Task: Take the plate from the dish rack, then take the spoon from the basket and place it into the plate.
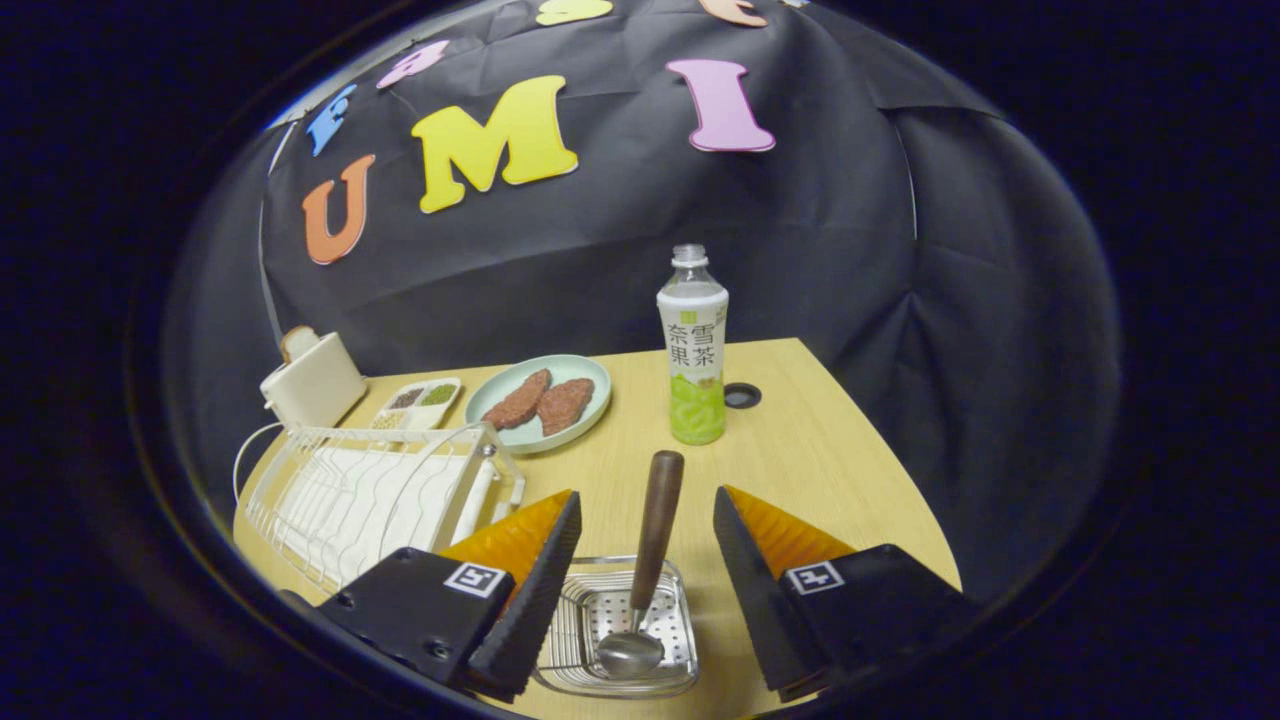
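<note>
**Spoon grab: line up on the handle**

Spoon (648,560) sits lower centre, bowl down in the basket (615,625), wooden handle leaning up between the fingers. Gripper (647,545) wide open, holding nothing. Centre on mid-handle, close square, lift straight up. Plate (538,402) is mid-left, beyond the dish rack (375,495), carrying two brown pieces.

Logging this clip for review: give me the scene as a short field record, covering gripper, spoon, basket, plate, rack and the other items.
gripper: open, fingers either side of the spoon handle, not touching it
spoon: bowl down in the basket, wooden handle leaning up between the fingers
basket: metal, on the table between the fingers
plate: beyond the rack, holds two brown slices
dish rack: wire, no plate in it
bottle: upright beyond the spoon
toaster: behind the rack
</note>
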The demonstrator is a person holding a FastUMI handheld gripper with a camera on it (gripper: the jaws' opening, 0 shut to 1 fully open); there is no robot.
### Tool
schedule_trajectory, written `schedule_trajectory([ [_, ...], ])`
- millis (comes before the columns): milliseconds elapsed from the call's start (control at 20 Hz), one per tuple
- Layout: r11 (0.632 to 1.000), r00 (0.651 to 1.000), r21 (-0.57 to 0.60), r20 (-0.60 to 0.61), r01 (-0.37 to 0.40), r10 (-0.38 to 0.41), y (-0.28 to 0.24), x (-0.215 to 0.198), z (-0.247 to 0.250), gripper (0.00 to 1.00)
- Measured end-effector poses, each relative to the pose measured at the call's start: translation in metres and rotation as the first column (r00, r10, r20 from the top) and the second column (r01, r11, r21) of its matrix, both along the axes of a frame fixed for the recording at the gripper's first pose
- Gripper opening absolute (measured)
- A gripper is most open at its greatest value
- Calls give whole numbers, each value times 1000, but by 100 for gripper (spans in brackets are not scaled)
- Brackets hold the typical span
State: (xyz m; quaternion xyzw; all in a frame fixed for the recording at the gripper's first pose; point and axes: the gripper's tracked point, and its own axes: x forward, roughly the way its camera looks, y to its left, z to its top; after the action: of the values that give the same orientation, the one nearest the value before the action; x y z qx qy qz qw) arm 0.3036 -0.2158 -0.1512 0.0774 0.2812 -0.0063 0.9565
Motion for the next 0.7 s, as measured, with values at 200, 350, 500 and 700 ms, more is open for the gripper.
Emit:
schedule_trajectory([
  [200, 1000, 1000, -2, -17, 21, -21, 1, -2, -1, 32],
  [350, 999, 999, -3, 20, 43, -43, -1, -15, 15, 14],
  [500, 997, 994, -14, 84, 71, -69, 0, -32, 45, 12],
  [700, 993, 979, -61, 184, 101, -88, 4, -61, 86, 12],
])
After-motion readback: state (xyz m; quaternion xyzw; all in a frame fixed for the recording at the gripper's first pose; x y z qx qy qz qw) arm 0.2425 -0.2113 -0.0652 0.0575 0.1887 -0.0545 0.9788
